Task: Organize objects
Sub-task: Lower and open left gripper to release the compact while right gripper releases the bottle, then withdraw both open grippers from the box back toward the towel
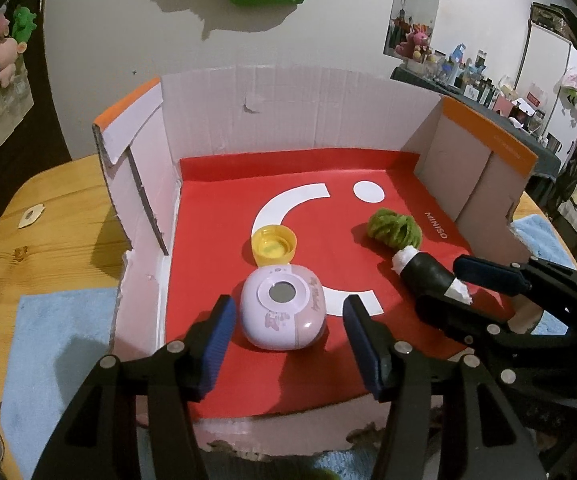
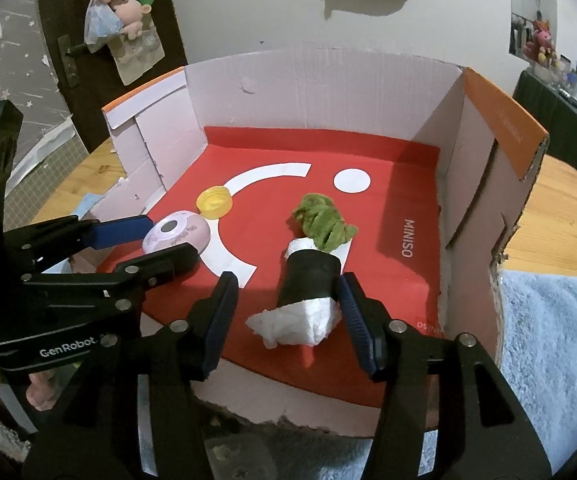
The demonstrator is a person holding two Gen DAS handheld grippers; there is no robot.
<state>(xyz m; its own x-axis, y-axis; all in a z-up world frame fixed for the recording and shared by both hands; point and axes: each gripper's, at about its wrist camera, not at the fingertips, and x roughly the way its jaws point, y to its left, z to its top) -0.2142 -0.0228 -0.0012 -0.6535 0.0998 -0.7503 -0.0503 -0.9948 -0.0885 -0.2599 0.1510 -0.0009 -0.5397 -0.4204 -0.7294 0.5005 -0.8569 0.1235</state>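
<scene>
A cardboard box (image 1: 288,108) with a red floor holds a pink toy camera (image 1: 282,310), a yellow bottle cap (image 1: 274,246), a green fuzzy bundle (image 1: 394,228) and a black roll stuffed with white tissue (image 1: 428,276). My left gripper (image 1: 286,322) is open, its fingers on either side of the pink camera. My right gripper (image 2: 288,302) is open around the black roll (image 2: 310,280), not pressing it. The camera (image 2: 176,234), the cap (image 2: 214,202) and the green bundle (image 2: 322,220) also show in the right wrist view.
The box stands on a wooden table (image 1: 52,216). Light blue towels lie left of the box (image 1: 60,360) and right of it (image 2: 552,352). The box walls (image 2: 484,184) rise on three sides; the front wall is low and torn.
</scene>
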